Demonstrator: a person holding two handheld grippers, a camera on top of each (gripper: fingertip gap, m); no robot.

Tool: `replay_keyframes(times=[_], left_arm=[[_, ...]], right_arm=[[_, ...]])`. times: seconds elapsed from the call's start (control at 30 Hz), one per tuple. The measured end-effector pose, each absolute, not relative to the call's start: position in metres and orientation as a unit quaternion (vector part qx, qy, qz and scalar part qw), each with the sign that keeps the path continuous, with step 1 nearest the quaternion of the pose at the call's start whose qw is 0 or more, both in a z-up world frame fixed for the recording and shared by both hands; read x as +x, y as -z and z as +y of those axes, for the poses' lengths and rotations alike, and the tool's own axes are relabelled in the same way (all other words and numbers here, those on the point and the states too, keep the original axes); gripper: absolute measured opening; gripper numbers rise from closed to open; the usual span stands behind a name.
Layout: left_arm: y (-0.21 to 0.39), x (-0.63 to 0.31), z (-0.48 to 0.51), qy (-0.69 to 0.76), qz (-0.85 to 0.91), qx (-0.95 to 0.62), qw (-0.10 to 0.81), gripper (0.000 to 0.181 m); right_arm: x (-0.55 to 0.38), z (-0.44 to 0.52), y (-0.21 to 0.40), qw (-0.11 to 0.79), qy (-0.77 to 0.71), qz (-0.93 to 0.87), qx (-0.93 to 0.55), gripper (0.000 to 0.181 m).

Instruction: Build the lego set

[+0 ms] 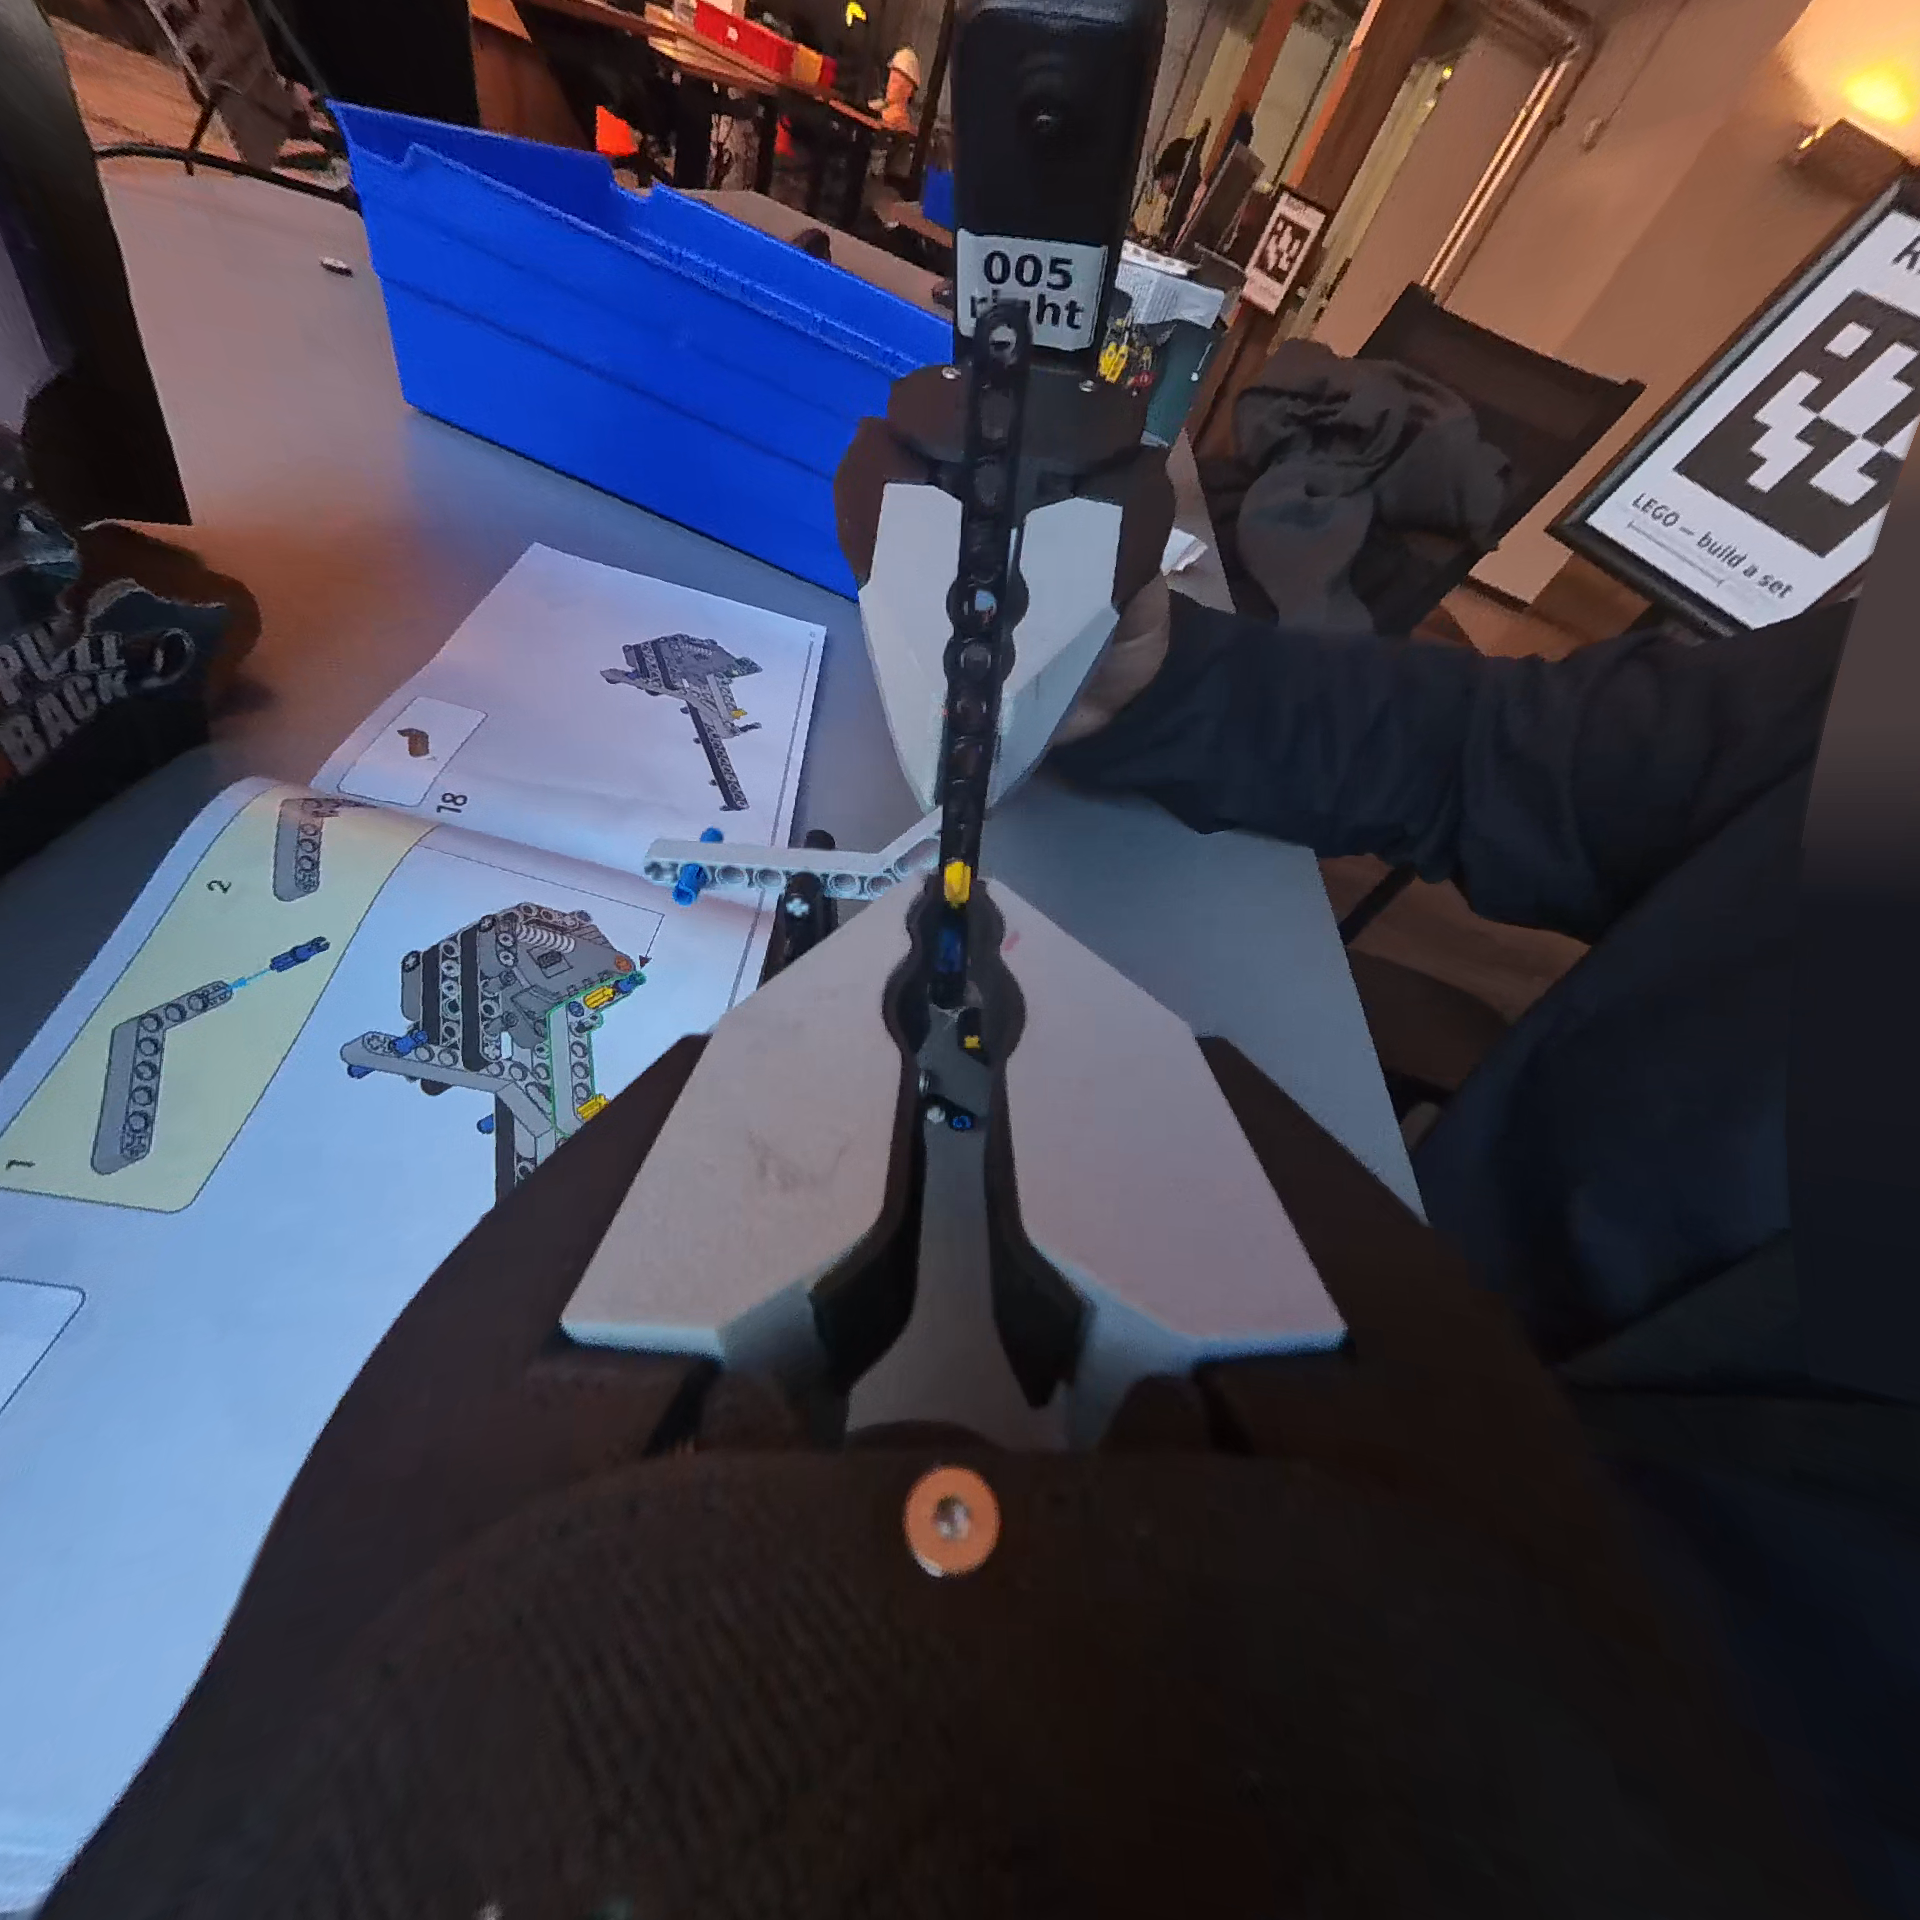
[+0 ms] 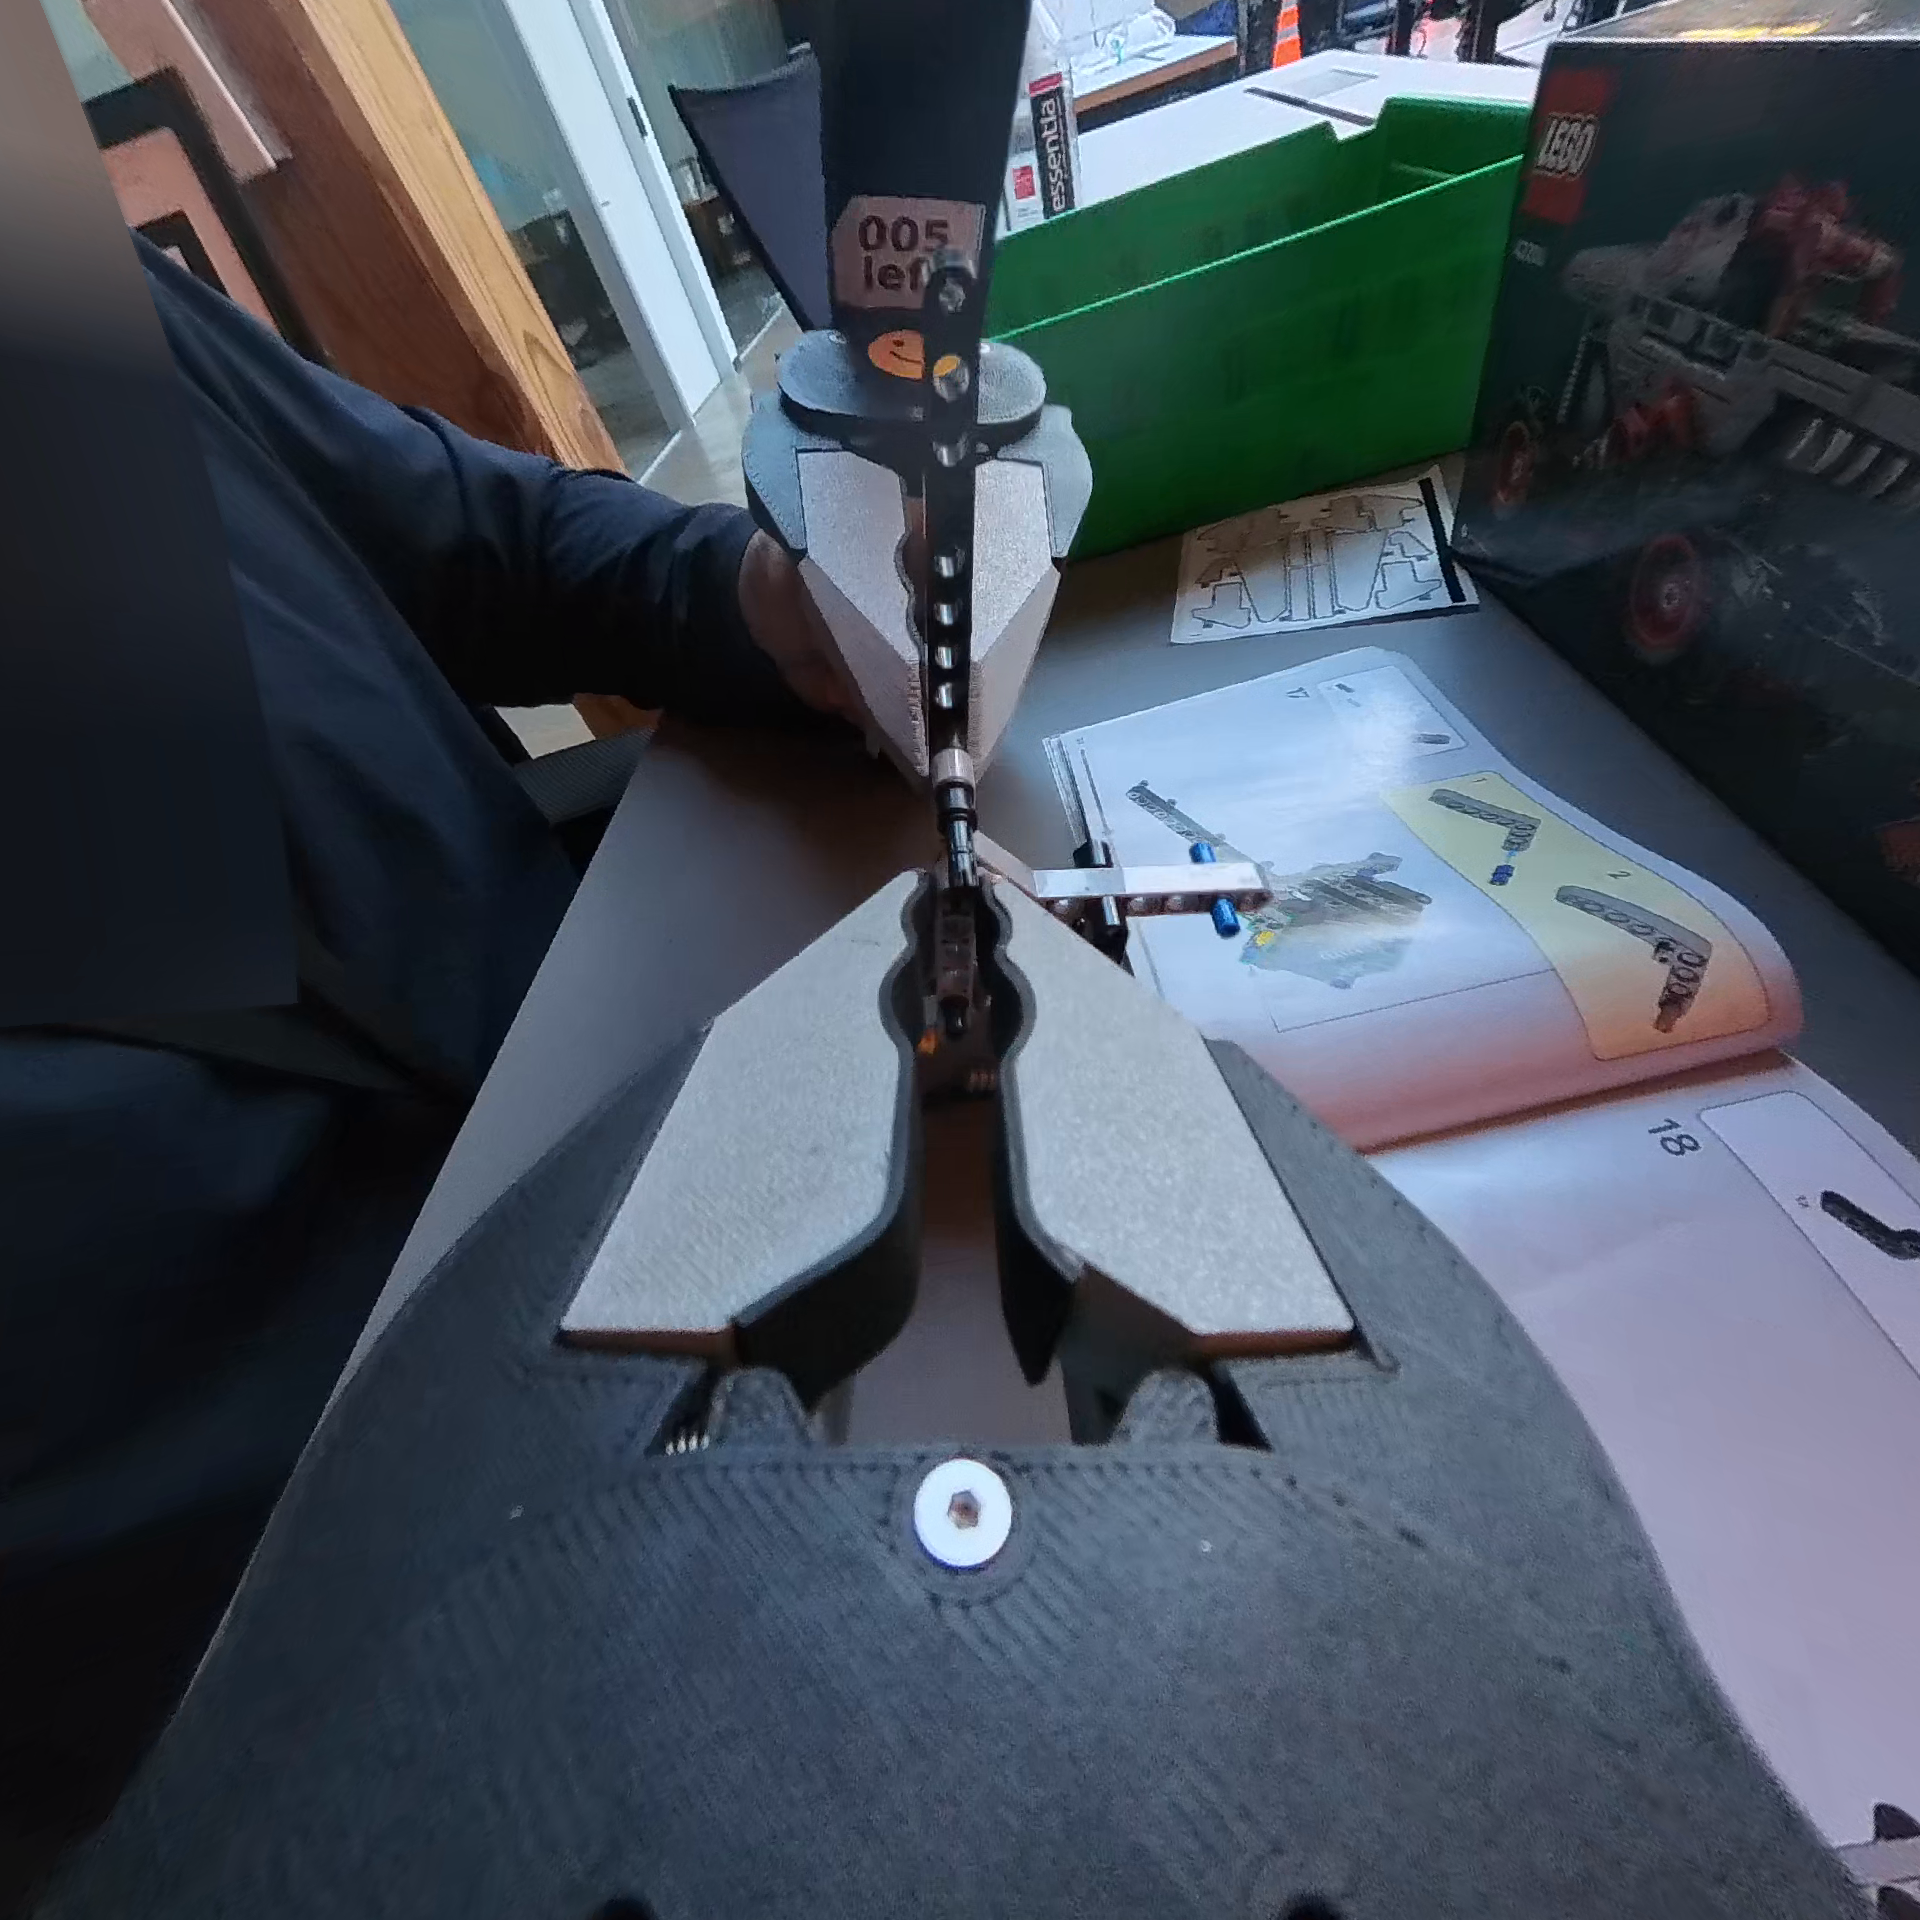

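My left gripper point(image 1: 951, 904) is shut on a partly built lego assembly point(image 1: 951, 1049) of grey and black beams with yellow and blue pins. My right gripper point(image 1: 961, 795) faces it tip to tip and is shut on the same assembly point(image 2: 954, 966). A long black beam point(image 1: 982, 582) runs from the assembly up across the right gripper. A light grey bent beam point(image 1: 790, 868) with blue pins sticks out sideways at the tips; it also shows in the right wrist view point(image 2: 1143, 883). There my right gripper point(image 2: 956, 894) meets the left gripper point(image 2: 940, 769). The assembly is held above the table.
An open instruction booklet point(image 1: 416, 935) lies on the grey table point(image 1: 260, 416) under the grippers. A blue bin point(image 1: 623, 343) stands behind it. The right wrist view shows a green bin point(image 2: 1247, 312), the lego box point(image 2: 1714, 364) and a sticker sheet point(image 2: 1320, 561). The grippers are tip to tip, or close to it.
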State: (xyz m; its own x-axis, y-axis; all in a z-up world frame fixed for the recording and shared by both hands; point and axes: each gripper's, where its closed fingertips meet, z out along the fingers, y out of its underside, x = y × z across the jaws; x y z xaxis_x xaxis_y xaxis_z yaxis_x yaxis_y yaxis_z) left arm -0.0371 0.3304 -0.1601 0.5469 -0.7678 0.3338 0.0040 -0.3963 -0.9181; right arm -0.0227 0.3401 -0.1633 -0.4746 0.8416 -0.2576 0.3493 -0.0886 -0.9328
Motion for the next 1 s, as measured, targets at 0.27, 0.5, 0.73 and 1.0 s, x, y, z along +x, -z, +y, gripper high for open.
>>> replay_keyframes(times=[0.27, 0.5, 0.73, 1.0], left_arm=[[0.1619, -0.0387, 0.3263, 0.393, 0.267, -0.749, 0.463, 0.002], [0.1625, -0.0389, 0.3248, 0.384, 0.269, -0.755, 0.458, 0.001], [0.1625, -0.0381, 0.3245, 0.379, 0.272, -0.757, 0.458, 0.001], [0.1625, -0.0385, 0.3250, 0.383, 0.268, -0.757, 0.457, 0.001]], right_arm=[[-0.0246, 0.3360, 0.1639, 0.227, -0.550, -0.658, -0.461, 0.005], [-0.0257, 0.3343, 0.1639, 0.235, -0.546, -0.662, -0.457, 0.004], [-0.0257, 0.3336, 0.1640, 0.235, -0.546, -0.665, -0.452, 0.004], [-0.0267, 0.3335, 0.1640, 0.238, -0.543, -0.668, -0.449, 0.004]])
